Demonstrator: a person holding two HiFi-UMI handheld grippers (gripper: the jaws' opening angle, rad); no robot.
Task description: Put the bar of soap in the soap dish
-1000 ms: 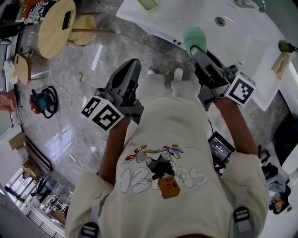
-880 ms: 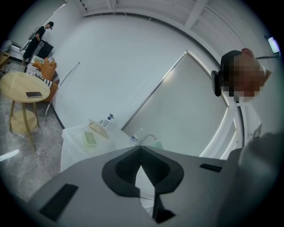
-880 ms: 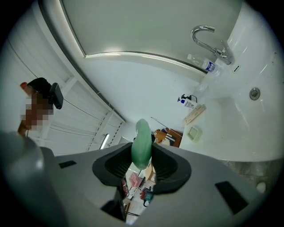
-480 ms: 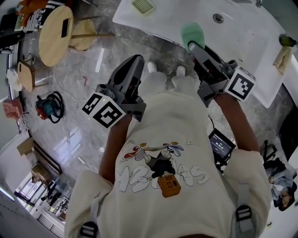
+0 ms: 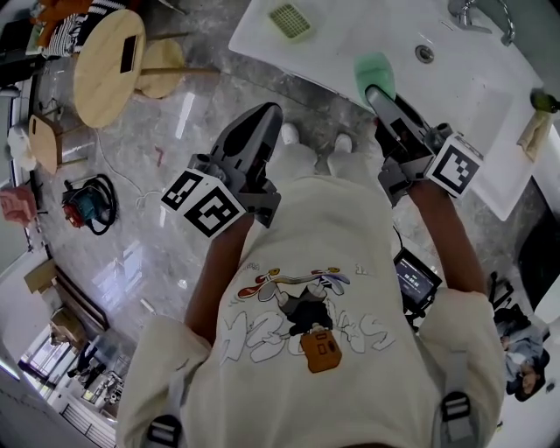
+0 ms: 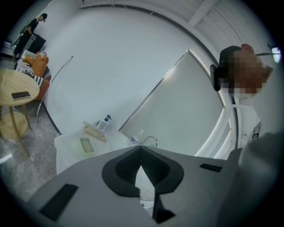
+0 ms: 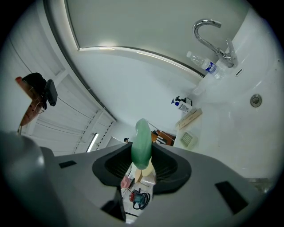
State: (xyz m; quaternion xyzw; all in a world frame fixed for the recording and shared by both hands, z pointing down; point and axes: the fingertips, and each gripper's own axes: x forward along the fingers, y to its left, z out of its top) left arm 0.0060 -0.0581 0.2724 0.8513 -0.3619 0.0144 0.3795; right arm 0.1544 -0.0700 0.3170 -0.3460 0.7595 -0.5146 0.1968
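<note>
A pale green bar of soap [image 5: 374, 70] sticks out on edge from my right gripper [image 5: 379, 91], which is shut on it and hovers over the front edge of the white washbasin [image 5: 472, 96]. The right gripper view shows the soap [image 7: 142, 142] upright between the dark pads. The green slotted soap dish [image 5: 290, 19] lies on the basin's left end, some way left of the soap, and also shows as a small dish [image 7: 187, 139] in the right gripper view. My left gripper [image 5: 263, 114] is shut and holds nothing, out over the floor short of the basin. From it the dish [image 6: 86, 145] appears ahead to the left.
A chrome faucet [image 5: 472, 13] and a drain [image 5: 425, 54] are at the basin's back. A pump bottle [image 6: 104, 123] and a wooden brush [image 6: 95, 131] stand behind the dish. On the marble floor to the left are a round wooden table [image 5: 109, 54] and a power tool [image 5: 83, 201].
Both grippers have moved forward toward the washbasin, and more of the basin and the soap dish has come into view. The soap stays in the right gripper.
</note>
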